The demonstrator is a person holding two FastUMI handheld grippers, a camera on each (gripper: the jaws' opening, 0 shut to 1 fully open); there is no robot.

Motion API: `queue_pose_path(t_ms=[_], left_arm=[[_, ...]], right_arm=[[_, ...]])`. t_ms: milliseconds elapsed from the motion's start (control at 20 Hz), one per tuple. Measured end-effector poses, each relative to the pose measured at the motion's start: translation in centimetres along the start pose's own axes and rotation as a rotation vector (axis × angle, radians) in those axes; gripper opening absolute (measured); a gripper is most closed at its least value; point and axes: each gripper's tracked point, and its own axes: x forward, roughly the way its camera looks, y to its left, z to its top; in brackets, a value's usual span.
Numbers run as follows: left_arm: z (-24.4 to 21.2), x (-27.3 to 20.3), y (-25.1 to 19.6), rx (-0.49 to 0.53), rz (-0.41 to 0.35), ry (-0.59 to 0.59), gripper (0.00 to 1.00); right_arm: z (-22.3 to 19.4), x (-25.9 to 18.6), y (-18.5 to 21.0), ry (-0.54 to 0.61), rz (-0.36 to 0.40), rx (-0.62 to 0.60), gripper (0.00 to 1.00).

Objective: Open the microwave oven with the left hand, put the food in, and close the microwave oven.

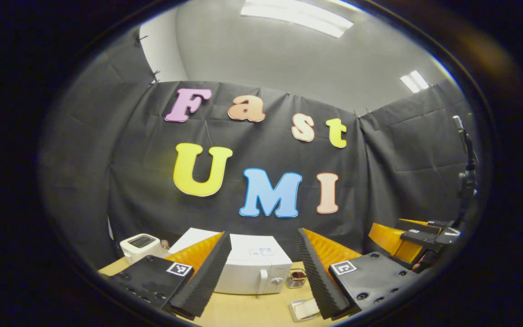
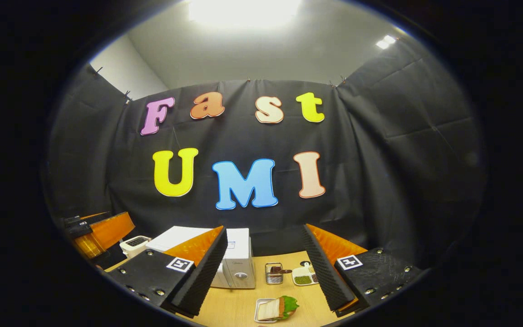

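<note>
A white microwave oven stands at the back of the wooden table with its door shut; its handle is a vertical white bar beside a round knob. The microwave oven also shows in the right gripper view. The food, a sandwich with green lettuce, lies on a small white tray near the front edge. My left gripper is open, well short of the microwave. My right gripper is open above the table, with the sandwich below and ahead. The other gripper hangs at the right in the left gripper view.
A small white appliance sits left of the microwave. A little wire basket and a white dish of green bits stand right of it. A small white tray lies near the front. A black stand rises at far right.
</note>
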Motion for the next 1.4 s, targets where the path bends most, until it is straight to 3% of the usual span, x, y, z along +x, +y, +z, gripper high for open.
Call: queue_pose_path(t_ms=[350, 650, 1000, 1400], left_arm=[[-1.4, 2.0, -0.2, 0.004, 0.024, 0.024, 0.95], [-5.9, 4.9, -1.0, 0.011, 0.013, 0.091, 0.94], [-17.0, 8.8, -2.1, -0.031, -0.014, 0.267, 0.95], [-27.2, 15.1, -0.9, -0.051, 0.016, 0.42, 0.93]], right_arm=[[-0.4, 1.8, -0.4, 0.001, 0.025, -0.025, 0.99], [-2.1, 3.5, -2.0, 0.034, 0.021, -0.055, 0.99], [-4.5, 5.5, -4.0, 0.093, 0.007, -0.049, 0.99], [-6.9, 6.6, -7.7, 0.155, -0.033, -0.086, 0.99]])
